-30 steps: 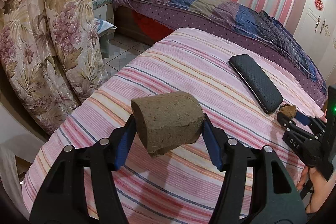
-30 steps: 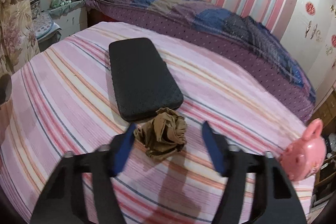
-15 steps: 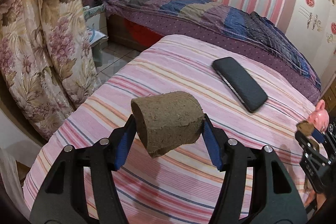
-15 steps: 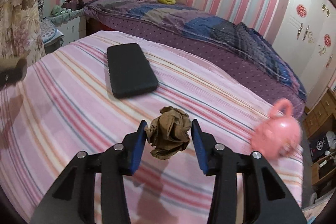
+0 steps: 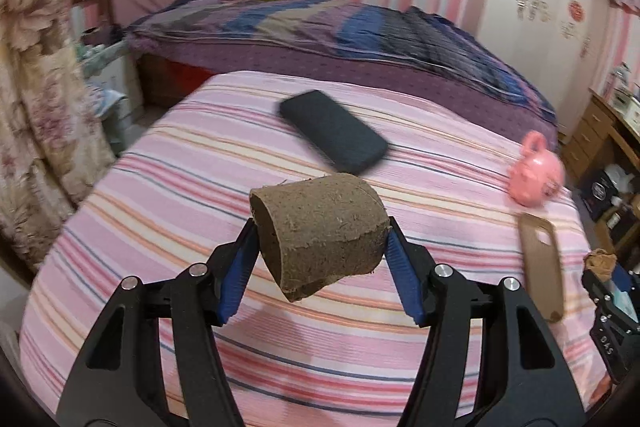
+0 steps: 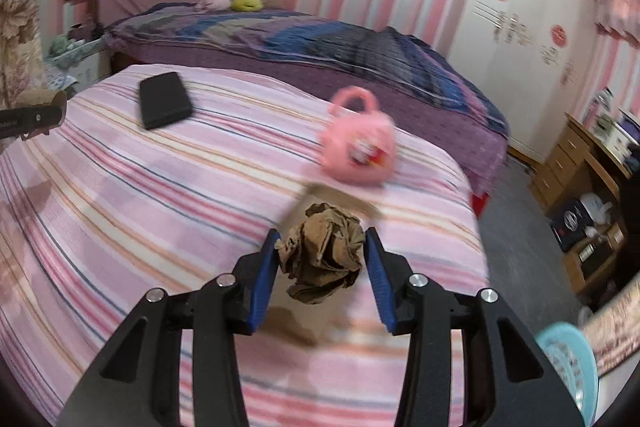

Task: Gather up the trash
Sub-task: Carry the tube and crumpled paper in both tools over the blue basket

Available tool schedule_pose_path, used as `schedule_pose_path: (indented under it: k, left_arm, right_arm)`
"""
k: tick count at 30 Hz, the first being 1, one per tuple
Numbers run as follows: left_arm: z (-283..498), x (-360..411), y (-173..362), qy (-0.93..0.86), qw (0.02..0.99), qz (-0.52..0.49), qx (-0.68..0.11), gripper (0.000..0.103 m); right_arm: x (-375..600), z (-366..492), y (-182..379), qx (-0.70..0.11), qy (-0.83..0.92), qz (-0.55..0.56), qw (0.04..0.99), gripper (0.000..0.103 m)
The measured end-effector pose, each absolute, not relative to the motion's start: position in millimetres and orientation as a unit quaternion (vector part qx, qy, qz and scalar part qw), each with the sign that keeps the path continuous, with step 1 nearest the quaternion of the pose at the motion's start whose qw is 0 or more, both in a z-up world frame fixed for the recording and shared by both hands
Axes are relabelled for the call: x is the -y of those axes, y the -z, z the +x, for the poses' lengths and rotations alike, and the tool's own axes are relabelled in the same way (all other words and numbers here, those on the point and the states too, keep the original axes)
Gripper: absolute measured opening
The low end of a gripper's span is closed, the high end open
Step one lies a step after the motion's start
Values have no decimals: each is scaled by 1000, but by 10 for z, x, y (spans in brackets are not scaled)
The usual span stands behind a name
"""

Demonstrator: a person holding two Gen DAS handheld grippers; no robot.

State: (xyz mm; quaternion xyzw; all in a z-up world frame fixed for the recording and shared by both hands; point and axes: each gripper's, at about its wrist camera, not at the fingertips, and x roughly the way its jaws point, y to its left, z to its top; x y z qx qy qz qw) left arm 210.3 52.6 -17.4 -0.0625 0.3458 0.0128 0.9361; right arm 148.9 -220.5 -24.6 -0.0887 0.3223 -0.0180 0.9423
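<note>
So both hands are loaded up over the pink striped bed [image 5: 168,227]. The left gripper [image 5: 320,247] is clamped on a brown cardboard tube [image 5: 320,231], basically a stubby rough-surfaced roll with a ragged torn edge. It sits crosswise between the blue pads [image 5: 240,267], one pad pressed to each side, and it hangs in the air above the stripes with its open end tipped down toward the camera.

The right gripper [image 6: 320,255] has a crumpled brown paper wad [image 6: 322,255] pinched between its blue pads [image 6: 264,275], lifted off the sheet too, with its shadow on the fabric underneath. From the left view you can just spot that same wad at the far right edge, sticking out of the other tool.

Lying on the bed: a black rectangular case [image 5: 334,131] further up toward the purple quilted bed [image 5: 360,39], a pink toy bag with a handle [image 6: 358,143] near the right edge, and a brown phone case [image 5: 542,263] flat beside it. The phone case sits just behind the paper wad in the right view, partly hidden. A light blue basket [image 6: 568,367] peeks in at the bottom right corner, off the bed. Everything's a bit smeared.
</note>
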Motion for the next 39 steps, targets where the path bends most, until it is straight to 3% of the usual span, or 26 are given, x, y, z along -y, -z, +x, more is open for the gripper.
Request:
schedule_pose_path:
  k: [28, 39]
  left_arm:
    - [1686, 1065, 248, 89, 946, 14, -312, 61]
    - [1332, 1787, 250, 158, 941, 37, -297, 62]
  right_arm:
    - [3380, 954, 210, -287, 90, -37, 953, 43]
    - [4060, 436, 168, -270, 196, -22, 942, 43]
